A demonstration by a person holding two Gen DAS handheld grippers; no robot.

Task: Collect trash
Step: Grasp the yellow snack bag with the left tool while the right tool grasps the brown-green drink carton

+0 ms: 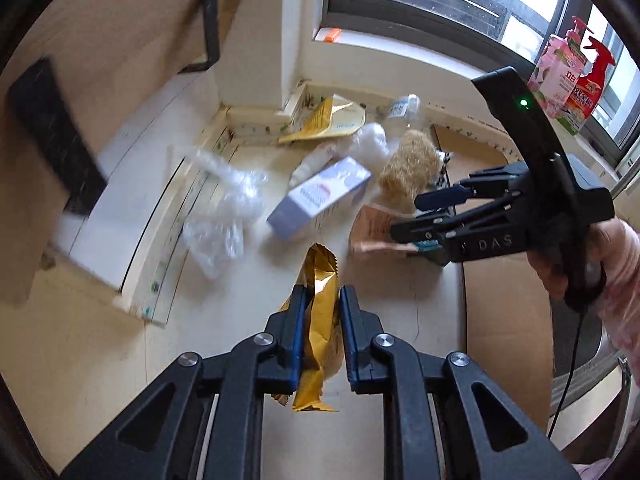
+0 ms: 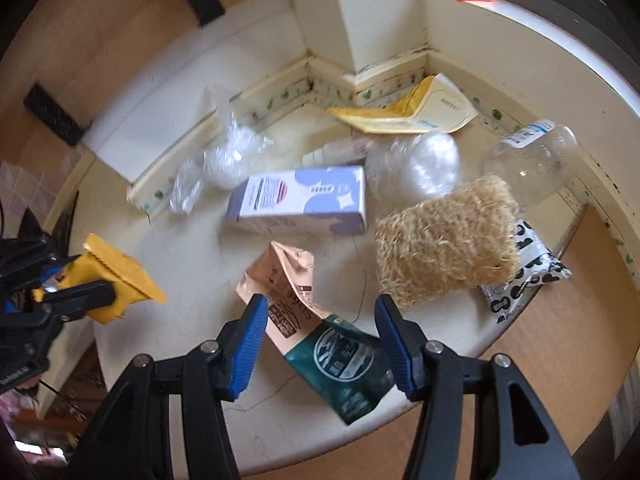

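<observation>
Trash in left claw: gold wrapper (image 1: 316,320), pinched between the blue pads of the left claw (image 1: 323,336) and lifted off the tabletop (image 1: 400,300); the right wrist view shows it as a yellow crinkled pack (image 2: 116,280) at the far left.
Right claw: the right claw (image 2: 320,336) stands wide, holding nothing, its fingers (image 2: 248,344) on either side of a tan-and-green pouch (image 2: 316,320) that lies flat on the tabletop.
Just beyond the pouch: a white-and-lilac carton (image 2: 300,204) lying on its side, and a straw-coloured loofah scrubber (image 2: 444,244) to the right.
Under the scrubber's edge: a black-and-white patterned packet (image 2: 528,276).
Farther back: crumpled clear plastic (image 2: 224,156), a second clear wad (image 2: 420,164), a clear bottle (image 2: 536,156) on its side, and a yellow padded envelope (image 2: 404,112) near the wall corner.
Window sill: pink pump bottle (image 1: 558,68) and red spray bottle (image 1: 592,80).
</observation>
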